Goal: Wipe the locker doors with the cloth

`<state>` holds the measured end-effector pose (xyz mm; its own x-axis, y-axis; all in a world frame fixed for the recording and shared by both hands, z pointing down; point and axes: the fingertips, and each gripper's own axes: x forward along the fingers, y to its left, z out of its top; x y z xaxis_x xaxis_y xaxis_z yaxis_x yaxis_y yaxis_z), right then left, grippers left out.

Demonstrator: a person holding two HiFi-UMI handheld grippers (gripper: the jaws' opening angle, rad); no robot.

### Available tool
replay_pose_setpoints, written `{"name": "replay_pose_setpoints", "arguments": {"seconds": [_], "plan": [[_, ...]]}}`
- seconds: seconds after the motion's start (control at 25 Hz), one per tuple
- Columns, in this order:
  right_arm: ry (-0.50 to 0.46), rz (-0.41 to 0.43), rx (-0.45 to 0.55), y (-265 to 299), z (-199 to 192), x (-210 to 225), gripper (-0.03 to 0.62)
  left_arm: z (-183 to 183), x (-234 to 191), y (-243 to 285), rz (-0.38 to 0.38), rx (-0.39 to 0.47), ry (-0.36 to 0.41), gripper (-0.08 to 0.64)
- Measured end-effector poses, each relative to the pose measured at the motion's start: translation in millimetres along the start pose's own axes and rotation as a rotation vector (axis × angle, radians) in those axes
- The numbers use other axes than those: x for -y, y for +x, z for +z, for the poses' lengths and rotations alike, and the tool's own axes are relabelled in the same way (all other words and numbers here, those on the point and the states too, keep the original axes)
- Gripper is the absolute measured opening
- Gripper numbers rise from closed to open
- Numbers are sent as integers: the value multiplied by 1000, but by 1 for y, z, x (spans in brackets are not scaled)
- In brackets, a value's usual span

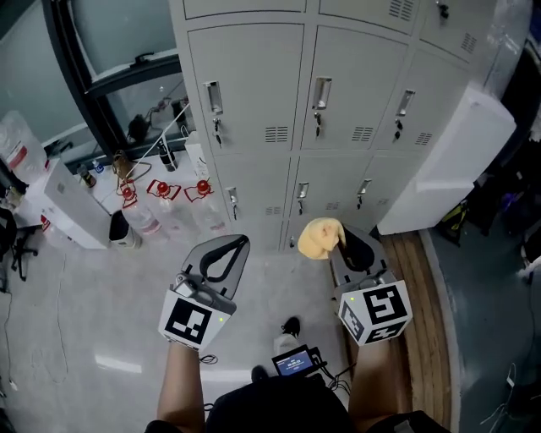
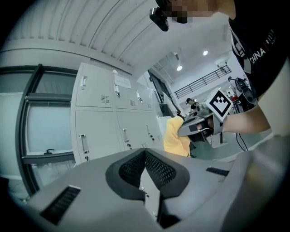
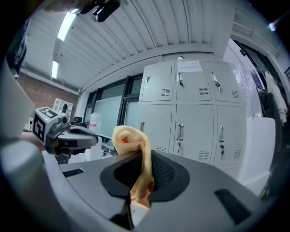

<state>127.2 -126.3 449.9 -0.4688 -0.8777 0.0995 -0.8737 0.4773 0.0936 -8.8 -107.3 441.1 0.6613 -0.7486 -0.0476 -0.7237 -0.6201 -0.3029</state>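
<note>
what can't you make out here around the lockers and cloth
White paper notice on a top grey metal locker door: print too small, right gripper view.
Top locker row: cut by head view's upper edge.
Yellow cloth: lower end buried in the shut right claw, right gripper view.

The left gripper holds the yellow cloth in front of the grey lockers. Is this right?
Not quite: the right gripper holds the cloth, pinched between its jaws, as the right gripper view shows. It is in front of the grey lockers.
</note>
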Motion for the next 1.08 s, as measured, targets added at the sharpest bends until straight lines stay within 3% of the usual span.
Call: {"name": "replay_pose_setpoints", "arguments": {"seconds": [0.16, 0.36, 0.64, 0.84, 1.08], "plan": [[80, -5, -55, -46, -18, -40, 67, -1, 31, -47, -7, 20, -108, 20], [21, -8, -83, -88, -16, -60, 67, 11, 65, -75, -52, 42, -211, 21], [16, -16, -63, -127, -9, -41, 67, 6, 106, -74, -47, -99, -158, 21], [50, -25, -47, -148, -11, -11, 67, 23, 132, -47, -22, -79, -147, 21], [4, -5, -26, -159, -11, 17, 67, 41, 166, -13, -34, -37, -94, 21]]}}
